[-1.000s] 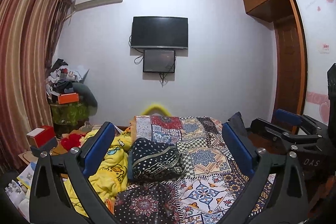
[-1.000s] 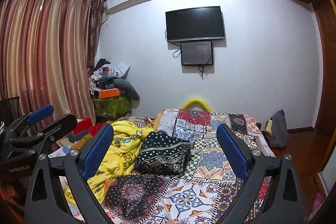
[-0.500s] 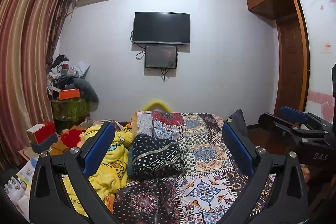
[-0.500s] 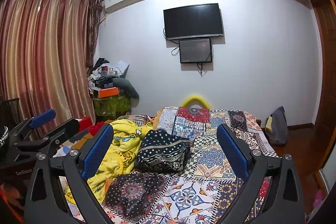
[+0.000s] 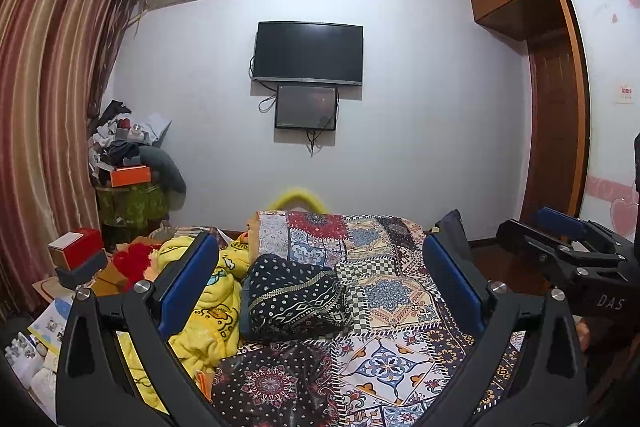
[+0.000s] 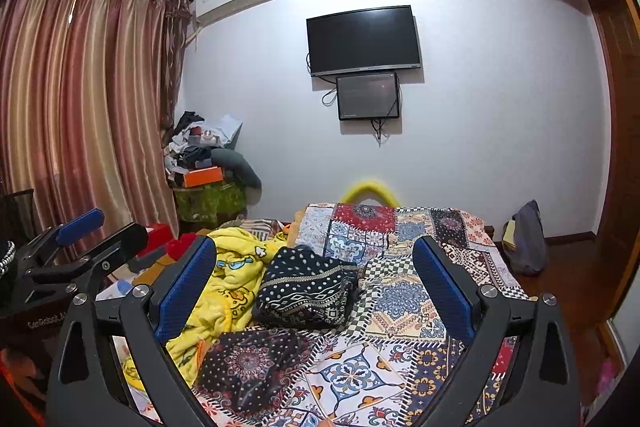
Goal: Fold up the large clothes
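A dark garment with white dot and diamond patterns (image 5: 294, 297) (image 6: 308, 291) lies bunched in the middle of a bed covered by a patchwork sheet (image 5: 400, 267) (image 6: 400, 291). A yellow cartoon-print blanket (image 5: 212, 307) (image 6: 232, 279) is heaped at its left. My left gripper (image 5: 316, 259) hangs open above the near end of the bed, nothing between its blue pads. My right gripper (image 6: 314, 261) is open too, held level beside it; it shows at the right edge of the left wrist view (image 5: 560, 247), and the left one at the left edge of the right wrist view (image 6: 80, 243).
A dark mandala-print cloth (image 5: 276, 383) lies near the bed's front. A cluttered stand with an orange box (image 5: 130, 175) fills the left corner by the curtains (image 5: 40, 127). A TV (image 5: 308, 53) hangs on the far wall. A grey bag (image 6: 526, 239) leans at the bed's right.
Both grippers have tilted slightly downward and drifted a little; the bed and wall sit higher in view. Both stay open and nothing on the bed has moved.
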Available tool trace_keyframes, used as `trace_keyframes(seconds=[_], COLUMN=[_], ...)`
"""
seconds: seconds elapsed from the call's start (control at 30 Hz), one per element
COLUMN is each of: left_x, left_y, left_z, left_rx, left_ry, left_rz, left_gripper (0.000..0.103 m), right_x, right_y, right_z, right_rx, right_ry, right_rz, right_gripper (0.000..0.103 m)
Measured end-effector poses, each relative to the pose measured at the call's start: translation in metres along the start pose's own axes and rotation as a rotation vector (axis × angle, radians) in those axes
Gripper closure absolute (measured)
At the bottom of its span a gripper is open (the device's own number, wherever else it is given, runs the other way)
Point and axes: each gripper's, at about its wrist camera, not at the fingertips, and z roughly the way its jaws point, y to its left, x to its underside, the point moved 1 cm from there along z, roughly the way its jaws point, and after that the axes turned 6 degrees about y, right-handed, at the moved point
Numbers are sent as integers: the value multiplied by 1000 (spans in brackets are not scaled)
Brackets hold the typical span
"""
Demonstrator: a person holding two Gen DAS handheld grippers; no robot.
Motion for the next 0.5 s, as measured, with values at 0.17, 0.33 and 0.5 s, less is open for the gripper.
trace_keyframes(seconds=[0.17, 0.33, 0.5], left_x=[-2, -1, 0], left_y=[-3, -6, -6], left_z=[3, 3, 4], left_rx=[1, 7, 11], left_ry=[4, 7, 14], left_rz=[4, 2, 0], left_gripper=[1, 1, 1], right_x=[0, 0, 0], right_y=[-2, -3, -4], right_z=[1, 1, 1], right_rx=[2, 2, 10], right_ry=[6, 6, 5], right_rz=[5, 12, 8], right_gripper=[5, 5, 5])
